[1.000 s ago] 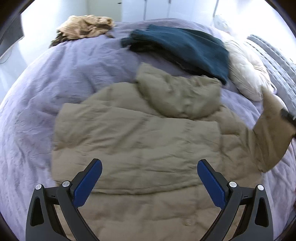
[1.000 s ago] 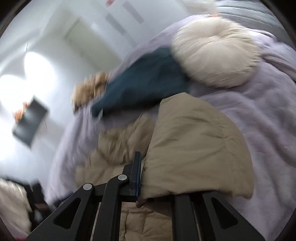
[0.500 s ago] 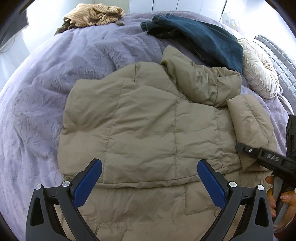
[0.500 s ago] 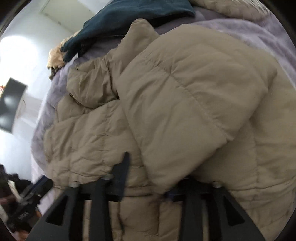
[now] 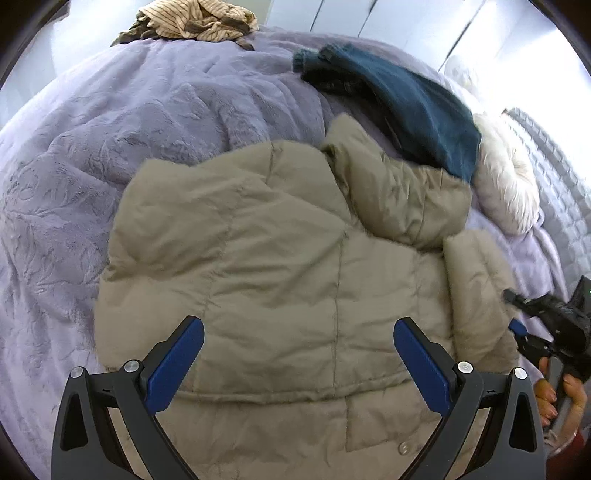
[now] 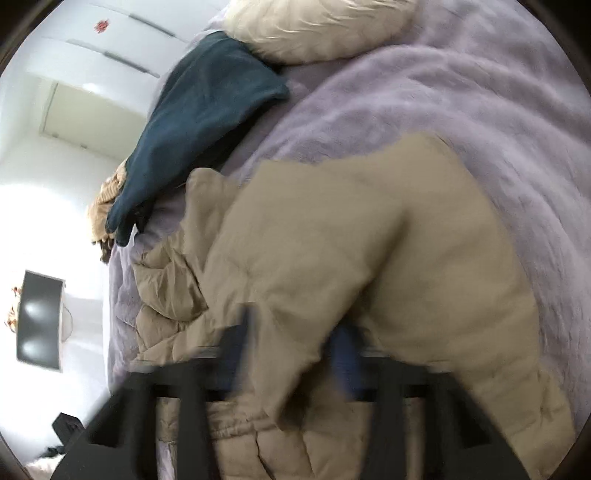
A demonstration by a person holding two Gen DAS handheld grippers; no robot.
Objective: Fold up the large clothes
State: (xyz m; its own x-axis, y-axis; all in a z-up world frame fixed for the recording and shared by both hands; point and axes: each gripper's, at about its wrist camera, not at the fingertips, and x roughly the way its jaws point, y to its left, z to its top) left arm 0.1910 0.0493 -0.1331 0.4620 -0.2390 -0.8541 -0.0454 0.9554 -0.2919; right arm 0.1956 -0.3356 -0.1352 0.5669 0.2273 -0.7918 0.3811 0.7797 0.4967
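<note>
No text, label, brand or number is legible in either view.

a bed and what lies on it

the bed (image 5: pixel 110 155) wears a plush lavender cover with a leafy embossed pattern. a khaki puffer jacket (image 5: pixel 280 266) lies spread across its middle. beyond it lie a dark teal garment (image 5: pixel 417 107), partly over the jacket's hood, a cream round cushion (image 5: pixel 506 184), and a striped tan heap (image 5: pixel 195 22) at the far edge.
</note>
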